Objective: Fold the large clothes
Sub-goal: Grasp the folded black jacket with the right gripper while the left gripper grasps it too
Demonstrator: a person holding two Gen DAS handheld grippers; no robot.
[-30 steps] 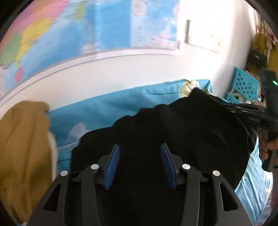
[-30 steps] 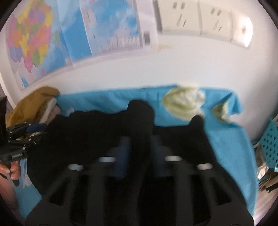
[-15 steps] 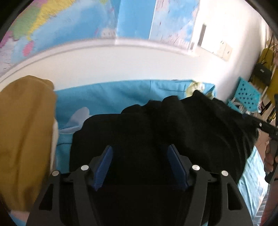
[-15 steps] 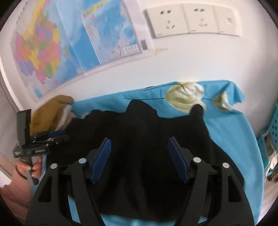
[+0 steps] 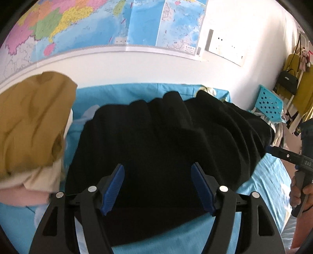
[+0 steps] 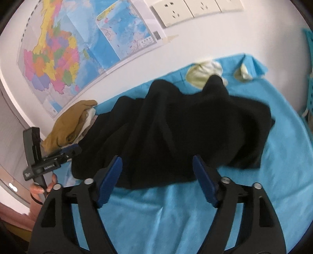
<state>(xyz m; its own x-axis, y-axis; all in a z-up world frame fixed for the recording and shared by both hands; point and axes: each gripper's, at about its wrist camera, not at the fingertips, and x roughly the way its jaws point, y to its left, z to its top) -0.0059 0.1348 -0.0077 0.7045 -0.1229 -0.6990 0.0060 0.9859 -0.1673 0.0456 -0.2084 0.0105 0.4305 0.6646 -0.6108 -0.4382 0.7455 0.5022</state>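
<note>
Now black garment (image 6: 176,125) lies beyond both fingers (image 6: 109,177).

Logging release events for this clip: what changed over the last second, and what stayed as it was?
The right gripper let go of the black garment and drew back; its jaws have just been opening, nothing between them. The left gripper widened too, open above the cloth. The garment now lies rumpled on the blue sheet. The mustard clothes pile stayed put.

A coloured map (image 6: 64,58) is pinned to the white wall, wall sockets (image 6: 195,7) beside it; a perforated turquoise crate (image 5: 269,104) (partly hidden) is seen rightward.
</note>
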